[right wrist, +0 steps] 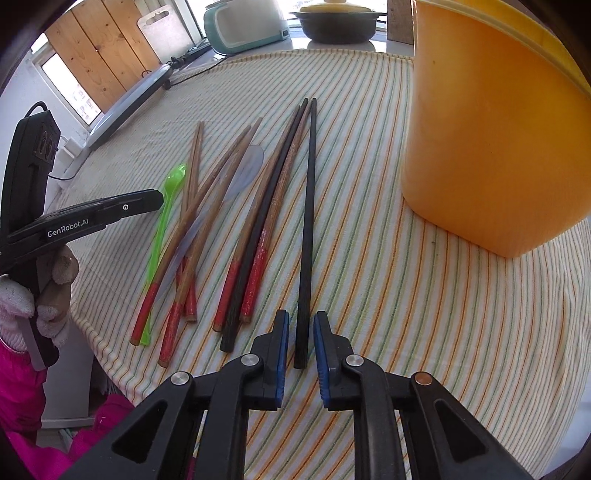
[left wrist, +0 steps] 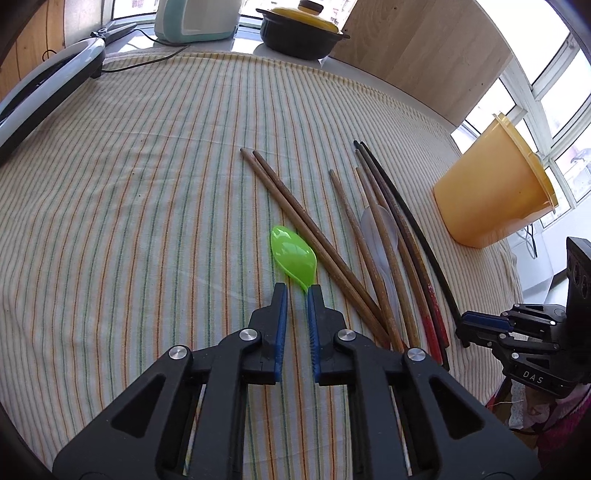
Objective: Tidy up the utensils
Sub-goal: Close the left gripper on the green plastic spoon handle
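Note:
A green plastic spoon (left wrist: 293, 254) lies on the striped cloth; its handle runs under the right finger of my open left gripper (left wrist: 296, 288), which hovers over it. Several wooden and black chopsticks (left wrist: 373, 240) and a clear spoon (left wrist: 380, 229) lie to its right. A yellow tub (left wrist: 491, 188) stands at the right. My right gripper (right wrist: 301, 319) is open, its jaws on either side of the near end of a black chopstick (right wrist: 308, 221). The tub (right wrist: 491, 129) looms at the right; the green spoon (right wrist: 162, 229) and the left gripper (right wrist: 159, 199) show at the left.
A striped cloth (left wrist: 147, 184) covers the table. At the back stand a black pot with a yellow lid (left wrist: 299, 33), a teal appliance (left wrist: 195, 18) and a flat grey appliance (left wrist: 44, 92) with cords. The table edge is near in the right wrist view (right wrist: 122, 373).

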`<move>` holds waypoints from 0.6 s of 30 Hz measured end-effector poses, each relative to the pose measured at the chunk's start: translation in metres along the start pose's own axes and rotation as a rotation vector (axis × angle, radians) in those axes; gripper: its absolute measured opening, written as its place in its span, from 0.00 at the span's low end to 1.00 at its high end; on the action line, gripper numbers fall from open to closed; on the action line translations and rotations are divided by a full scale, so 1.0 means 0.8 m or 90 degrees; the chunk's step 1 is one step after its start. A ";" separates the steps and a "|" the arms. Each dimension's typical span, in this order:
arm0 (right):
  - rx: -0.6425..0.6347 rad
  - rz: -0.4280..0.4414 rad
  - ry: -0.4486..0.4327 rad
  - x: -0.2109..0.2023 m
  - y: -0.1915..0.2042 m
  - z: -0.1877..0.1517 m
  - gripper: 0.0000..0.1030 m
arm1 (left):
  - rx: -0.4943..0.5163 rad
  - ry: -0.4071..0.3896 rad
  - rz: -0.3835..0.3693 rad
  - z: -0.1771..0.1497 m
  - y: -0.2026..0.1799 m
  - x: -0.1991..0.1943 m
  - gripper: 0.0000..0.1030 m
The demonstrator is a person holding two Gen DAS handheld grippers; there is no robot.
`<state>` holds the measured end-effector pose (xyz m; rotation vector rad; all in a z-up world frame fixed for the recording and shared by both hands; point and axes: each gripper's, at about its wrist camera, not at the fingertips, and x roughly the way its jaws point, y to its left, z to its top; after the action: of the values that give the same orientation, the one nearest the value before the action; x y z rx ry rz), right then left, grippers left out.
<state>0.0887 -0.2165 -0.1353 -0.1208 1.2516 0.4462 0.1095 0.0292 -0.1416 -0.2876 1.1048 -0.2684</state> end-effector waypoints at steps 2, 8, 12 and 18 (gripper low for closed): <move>-0.007 -0.017 -0.003 -0.001 -0.002 0.007 0.16 | 0.005 0.003 0.006 0.002 -0.004 0.002 0.20; -0.017 -0.034 -0.006 0.005 -0.009 0.034 0.16 | 0.036 -0.001 0.050 0.009 -0.021 0.012 0.20; -0.021 -0.044 -0.003 0.014 -0.010 0.046 0.16 | 0.075 -0.021 0.077 0.009 -0.028 0.016 0.16; -0.029 -0.050 -0.007 0.022 -0.002 0.063 0.16 | 0.089 -0.025 0.065 0.010 -0.021 0.013 0.08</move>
<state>0.1383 -0.1966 -0.1354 -0.2053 1.2219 0.4061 0.1203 0.0107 -0.1412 -0.1105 1.0532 -0.2472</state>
